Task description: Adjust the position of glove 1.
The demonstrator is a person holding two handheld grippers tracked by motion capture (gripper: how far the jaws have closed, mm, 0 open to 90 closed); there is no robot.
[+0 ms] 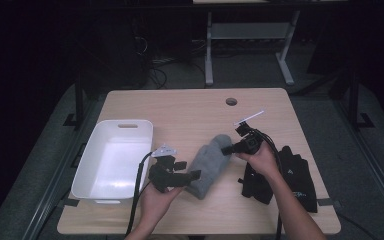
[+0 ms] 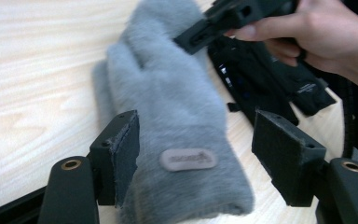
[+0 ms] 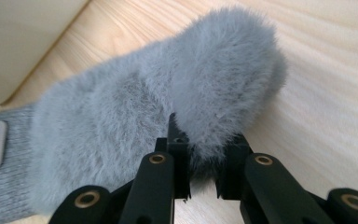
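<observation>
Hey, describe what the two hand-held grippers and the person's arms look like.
Both are matte black. The left hand-held gripper has two blocky jaws with flat dark pads, brass-coloured rivets at the joints, a grey three-cornered plate on top and a thick black cable trailing toward the person. The right hand-held gripper has the same black jaws and brass rivets, a white strip above it and black cables. The forearms are bare, with no sleeves visible.
</observation>
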